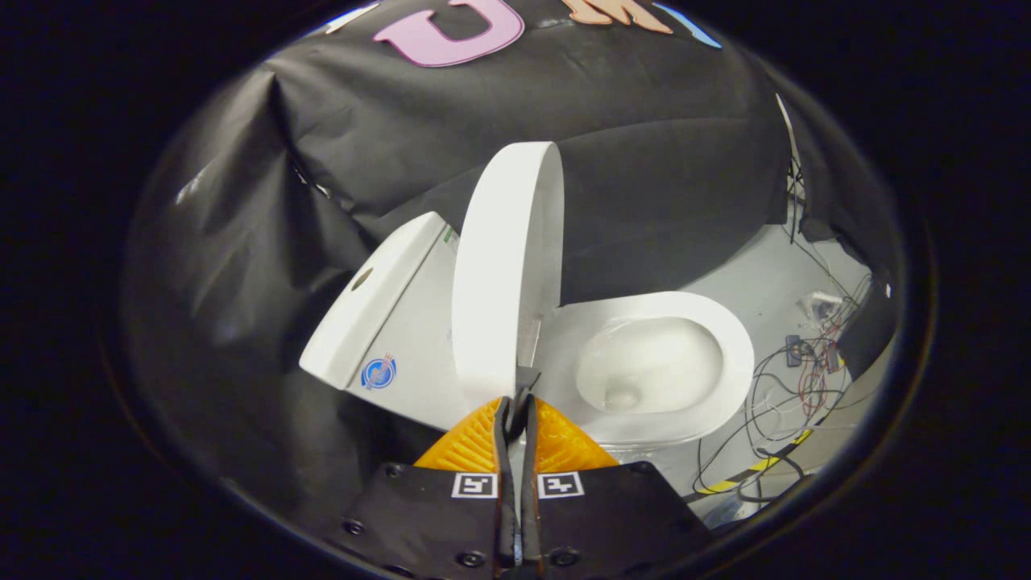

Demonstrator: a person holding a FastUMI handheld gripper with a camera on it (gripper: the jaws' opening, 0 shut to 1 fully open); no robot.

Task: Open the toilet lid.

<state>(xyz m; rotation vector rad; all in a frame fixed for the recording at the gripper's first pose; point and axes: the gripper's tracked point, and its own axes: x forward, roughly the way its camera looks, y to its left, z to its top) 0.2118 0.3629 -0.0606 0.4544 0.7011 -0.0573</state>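
The white toilet lid (503, 274) stands raised, nearly upright, leaning toward the tank (378, 314). The seat (725, 338) and the open bowl (648, 362) lie to the right of it. My gripper (518, 396) is shut, its fingers pressed together with only a thin slit between them. The fingertips sit right at the lid's near rim, where the lid meets the seat. I cannot tell whether any of the rim is pinched between them.
Black cloth walls close in behind and to the left of the toilet. Loose cables (793, 379) and a small box lie on the pale floor to the right of the bowl. A yellow-and-black striped tape (753, 471) runs along the floor nearer me.
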